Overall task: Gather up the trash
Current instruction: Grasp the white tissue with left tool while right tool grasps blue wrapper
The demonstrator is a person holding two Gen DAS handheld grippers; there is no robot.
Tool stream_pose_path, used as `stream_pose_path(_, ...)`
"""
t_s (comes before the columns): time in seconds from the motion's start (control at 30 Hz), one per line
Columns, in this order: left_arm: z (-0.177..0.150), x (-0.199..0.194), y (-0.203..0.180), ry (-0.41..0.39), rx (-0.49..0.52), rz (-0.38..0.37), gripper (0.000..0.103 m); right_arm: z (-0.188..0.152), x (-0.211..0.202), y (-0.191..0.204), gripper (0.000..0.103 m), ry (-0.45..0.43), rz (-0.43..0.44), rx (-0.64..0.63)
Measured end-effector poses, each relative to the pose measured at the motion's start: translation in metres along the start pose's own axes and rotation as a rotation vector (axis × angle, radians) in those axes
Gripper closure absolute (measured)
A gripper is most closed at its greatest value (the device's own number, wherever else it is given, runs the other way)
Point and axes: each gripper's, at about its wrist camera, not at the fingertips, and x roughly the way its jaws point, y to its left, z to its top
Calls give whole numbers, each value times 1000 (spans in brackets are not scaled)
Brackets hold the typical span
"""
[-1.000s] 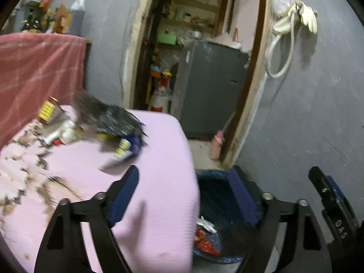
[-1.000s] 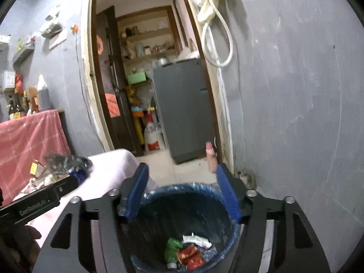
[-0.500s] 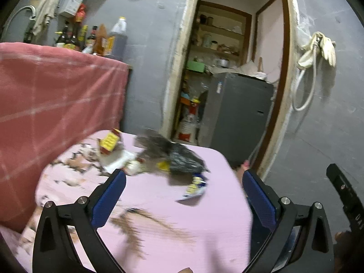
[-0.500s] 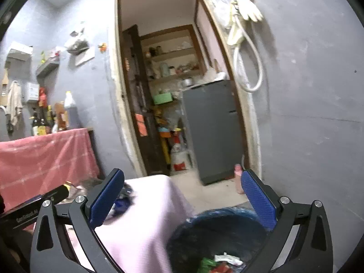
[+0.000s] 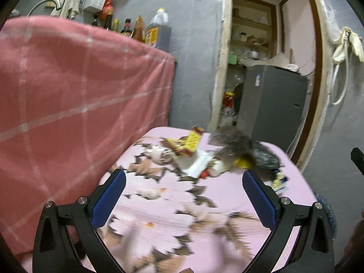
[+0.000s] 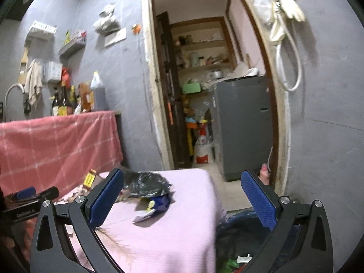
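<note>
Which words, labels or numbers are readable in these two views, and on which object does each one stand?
"GenRobot.AI", faint and only partly legible: on the side of the left gripper, seen in the right wrist view.
Yellow carton: has print, too blurred to read.
Blue and yellow wrapper: print too small to read.
Bottle labels on the counter: too small to read.

My left tool (image 5: 183, 195) stands wide open, blue pads (image 5: 109, 196) far apart with nothing between them, tilted a little downward; my right tool (image 6: 182, 198) is just as wide and empty, held nearer level; in the right view the left tool's black body (image 6: 29, 201) shows at the left edge, beside mine.
</note>
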Motion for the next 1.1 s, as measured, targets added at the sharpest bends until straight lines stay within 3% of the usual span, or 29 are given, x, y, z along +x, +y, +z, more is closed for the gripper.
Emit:
stream_pose_path(0.3, 10, 45, 30, 102, 16, 21, 3, -8, 56, 20, 0, 150, 43, -33)
stream_pose_path(0.57, 21, 98, 43, 238, 47, -32, 3, -19, 104, 22, 0, 332, 64, -26)
stream_pose_path(0.93, 31, 141, 59, 336, 55, -37, 12, -44, 147, 24, 22, 525, 68, 16)
stream_pose_path(1.1, 34, 153, 67, 370, 36, -52, 12, -50, 155, 31, 33, 563, 89, 27)
